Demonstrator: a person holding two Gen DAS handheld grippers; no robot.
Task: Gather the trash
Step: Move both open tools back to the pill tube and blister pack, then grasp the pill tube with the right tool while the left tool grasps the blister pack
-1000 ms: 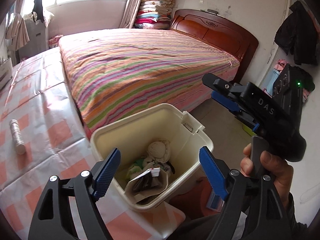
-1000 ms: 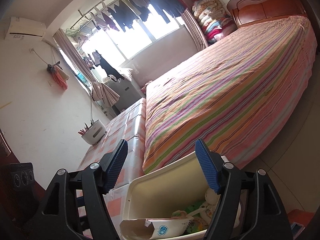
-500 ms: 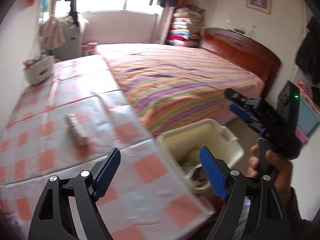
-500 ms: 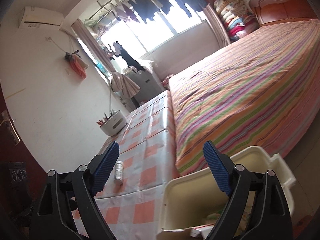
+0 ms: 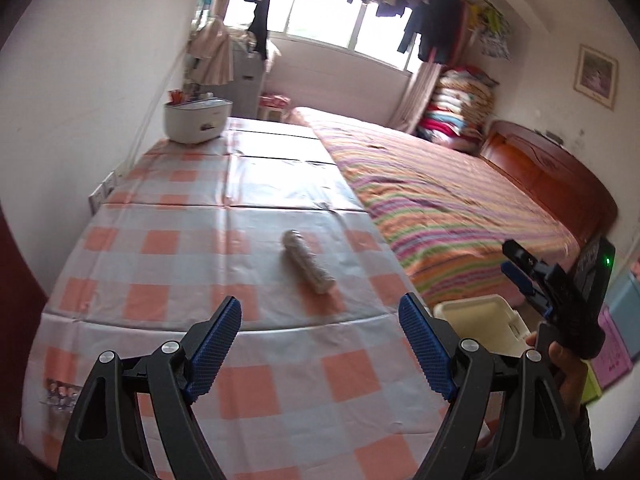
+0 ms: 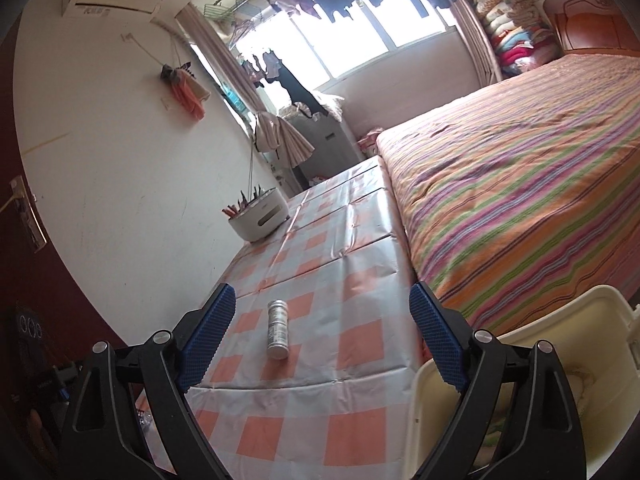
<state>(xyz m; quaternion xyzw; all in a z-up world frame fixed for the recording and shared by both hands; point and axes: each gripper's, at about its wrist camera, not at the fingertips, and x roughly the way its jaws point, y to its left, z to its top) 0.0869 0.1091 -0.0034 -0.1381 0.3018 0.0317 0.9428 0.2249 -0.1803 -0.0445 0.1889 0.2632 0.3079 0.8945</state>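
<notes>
You're between items: both hand-held grippers, left (image 5: 320, 344) and right (image 6: 320, 332), released, nothing between jaws; right jaws just widened. Bottle (image 6: 278, 335) lies on bench (image 6: 352, 344) beside bin (image 6: 568, 364). Next: reach bottle, straddle, clench.

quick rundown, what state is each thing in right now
left gripper: open, nothing between the fingers
right gripper: open and empty, jaws have just been opening
silver bottle: lying on its side on the checked tablecloth, untouched
trash bin: lid off, some rubbish inside, beside the table edge
white tub: upright at the far end of the table, sticks poking out
bed: made, striped cover flat
</notes>
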